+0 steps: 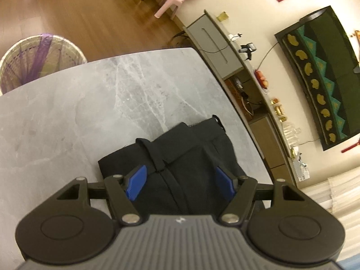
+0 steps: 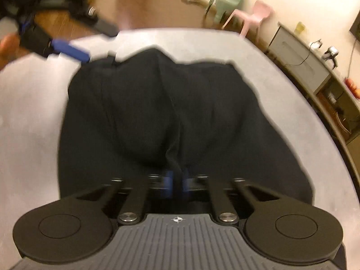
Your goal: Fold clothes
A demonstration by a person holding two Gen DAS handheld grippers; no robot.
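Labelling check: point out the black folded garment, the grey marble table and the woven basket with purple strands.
black folded garment (image 2: 139, 112): right wrist view, middle of the cloth.
grey marble table (image 1: 94, 94): left wrist view, bare top.
woven basket with purple strands (image 1: 33, 63): left wrist view, side wall.

Black garment (image 2: 180, 112), folded, rumpled, spread ahead of right gripper (image 2: 176, 183), near edge pinched between its pads.

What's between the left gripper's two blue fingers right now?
In the left wrist view, the left gripper is open, and the black garment on the table fills the gap between its fingers, which are not closed on it.
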